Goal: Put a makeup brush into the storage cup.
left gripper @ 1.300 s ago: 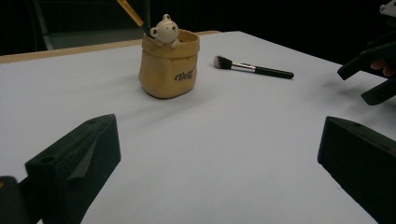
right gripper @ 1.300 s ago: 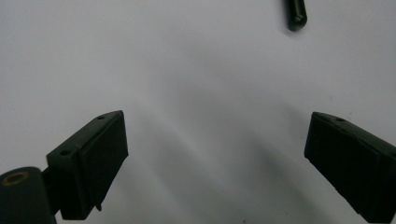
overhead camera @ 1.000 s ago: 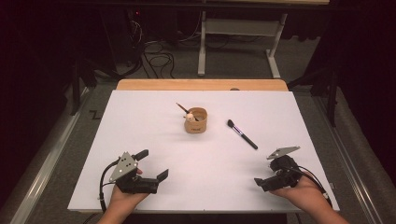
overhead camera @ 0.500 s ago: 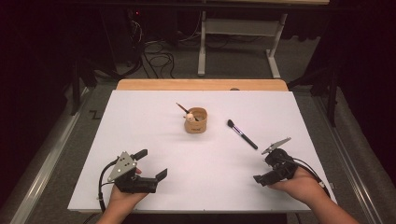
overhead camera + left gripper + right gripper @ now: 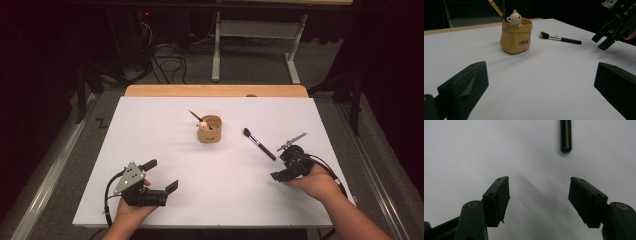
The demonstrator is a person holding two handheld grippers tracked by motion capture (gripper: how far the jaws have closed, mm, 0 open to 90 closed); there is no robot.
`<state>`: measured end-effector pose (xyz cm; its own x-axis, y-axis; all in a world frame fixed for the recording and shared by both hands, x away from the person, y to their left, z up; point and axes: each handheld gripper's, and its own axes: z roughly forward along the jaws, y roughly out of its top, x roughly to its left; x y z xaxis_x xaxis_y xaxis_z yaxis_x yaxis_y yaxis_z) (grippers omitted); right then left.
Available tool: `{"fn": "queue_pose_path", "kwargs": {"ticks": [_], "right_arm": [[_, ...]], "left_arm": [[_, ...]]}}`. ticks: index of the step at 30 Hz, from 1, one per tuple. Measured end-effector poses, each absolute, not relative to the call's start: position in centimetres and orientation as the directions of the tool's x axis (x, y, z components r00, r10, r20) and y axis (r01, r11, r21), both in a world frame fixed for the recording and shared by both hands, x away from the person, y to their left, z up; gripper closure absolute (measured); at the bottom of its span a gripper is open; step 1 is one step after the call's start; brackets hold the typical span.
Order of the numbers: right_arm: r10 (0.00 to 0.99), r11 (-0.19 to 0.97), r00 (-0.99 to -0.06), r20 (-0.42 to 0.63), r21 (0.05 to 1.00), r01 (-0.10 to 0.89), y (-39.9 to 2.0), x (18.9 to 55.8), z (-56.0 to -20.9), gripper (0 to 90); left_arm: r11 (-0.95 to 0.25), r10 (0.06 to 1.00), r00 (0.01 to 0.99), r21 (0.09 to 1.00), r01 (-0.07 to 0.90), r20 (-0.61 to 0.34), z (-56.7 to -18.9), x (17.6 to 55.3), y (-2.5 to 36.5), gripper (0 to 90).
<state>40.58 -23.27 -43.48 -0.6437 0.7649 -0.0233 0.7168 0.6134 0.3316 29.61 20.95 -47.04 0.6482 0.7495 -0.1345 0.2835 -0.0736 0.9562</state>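
A tan pot with a small bear figure on its rim holds a thin brush and stands at the table's middle. To its right a black makeup brush lies flat on the white sheet. My right gripper is just short of the brush's handle end, which lies ahead of its jaws. Its jaws have just been closing, still stand open, and have nothing between them. My left gripper rests wide open at the near left, aimed at the pot, and it is empty.
The white sheet covers a wooden table with its far edge bare. Beyond it are a dark floor, cables and a desk frame. The right gripper appears at the upper right of the left gripper view.
The right hand has carried its gripper forward and left, toward the black brush's handle end. The left gripper, pot and brush have stayed where they were.
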Motion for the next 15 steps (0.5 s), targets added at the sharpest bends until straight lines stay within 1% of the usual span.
{"fn": "queue_pose_path", "kwargs": {"ticks": [3,5,6,9,10,15], "right_arm": [[0.772,0.605,-0.635,-0.024,0.337,0.722,-23.2,41.3,-43.3,36.3],[0.770,0.605,-0.637,-0.024,0.343,0.719,-23.1,41.8,-43.1,41.0],[0.765,0.609,-0.644,-0.020,0.349,0.712,-23.0,42.0,-43.1,41.9],[0.763,0.613,-0.646,-0.027,0.346,0.710,-22.8,42.4,-43.0,42.5],[0.762,0.614,-0.648,-0.022,0.345,0.710,-22.6,42.7,-43.0,44.8],[0.755,0.624,-0.655,-0.028,0.337,0.705,-22.4,43.6,-42.8,47.0]], "left_arm": [[-0.068,0.751,0.645,0.957,0.283,-0.138,-47.0,29.6,21.0,0.3],[-0.068,0.750,0.647,0.957,0.282,-0.137,-47.0,29.6,21.0,0.3],[-0.071,0.750,0.647,0.957,0.283,-0.136,-47.0,29.6,21.0,0.3],[-0.070,0.751,0.646,0.956,0.284,-0.137,-47.0,29.6,21.0,0.3],[-0.073,0.750,0.648,0.956,0.284,-0.135,-47.0,29.6,21.0,0.3],[-0.073,0.751,0.647,0.956,0.283,-0.134,-47.0,29.6,21.0,0.3]]}}
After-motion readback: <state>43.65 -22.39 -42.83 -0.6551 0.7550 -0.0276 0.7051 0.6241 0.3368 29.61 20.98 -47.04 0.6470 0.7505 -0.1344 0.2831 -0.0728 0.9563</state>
